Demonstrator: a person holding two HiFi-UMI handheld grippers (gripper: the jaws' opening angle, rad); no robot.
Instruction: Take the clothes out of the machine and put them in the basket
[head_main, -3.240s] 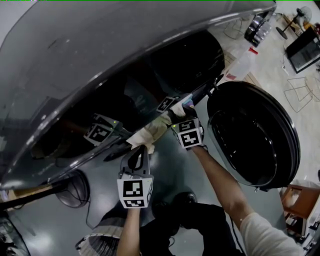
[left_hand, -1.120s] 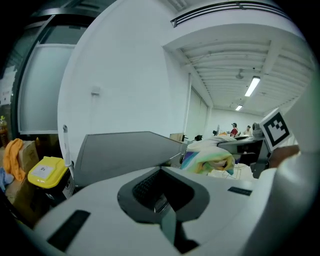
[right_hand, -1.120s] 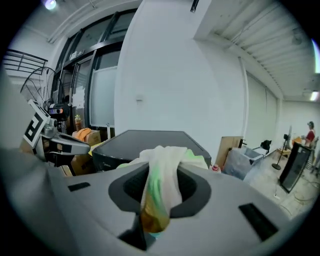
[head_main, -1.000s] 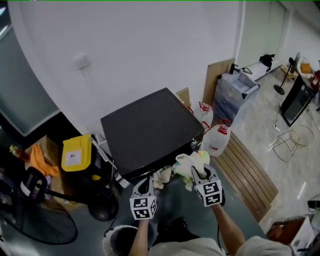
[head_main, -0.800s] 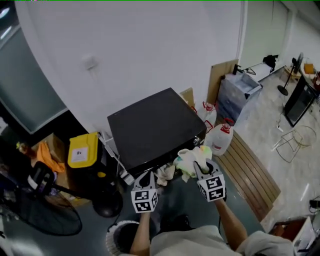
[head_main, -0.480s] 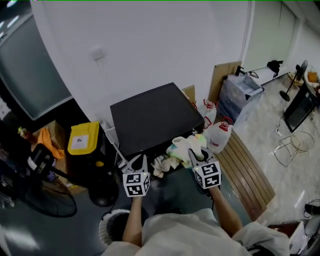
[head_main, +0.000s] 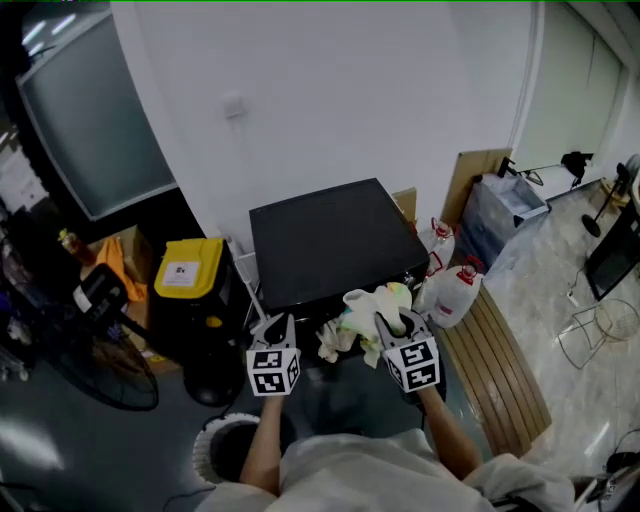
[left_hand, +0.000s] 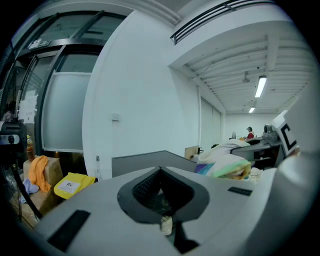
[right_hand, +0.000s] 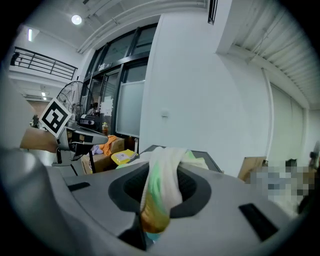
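Just in front of the black box-shaped machine, both tongs are closed on laundry. The right gripper clamps a white garment streaked green and yellow, and the left gripper pinches a scrap of cream cloth. The clothes appear to be out of the machine. Next, both grippers must carry their loads down over the round white basket and release them.

Even, fairly bright light comes from a ceiling strip light and a round lamp, washing the white wall pale, while the floor in the head view lies dim and grey. Both gripper views bulge like a fisheye with black corners, and the nearby cloth is soft and out of focus
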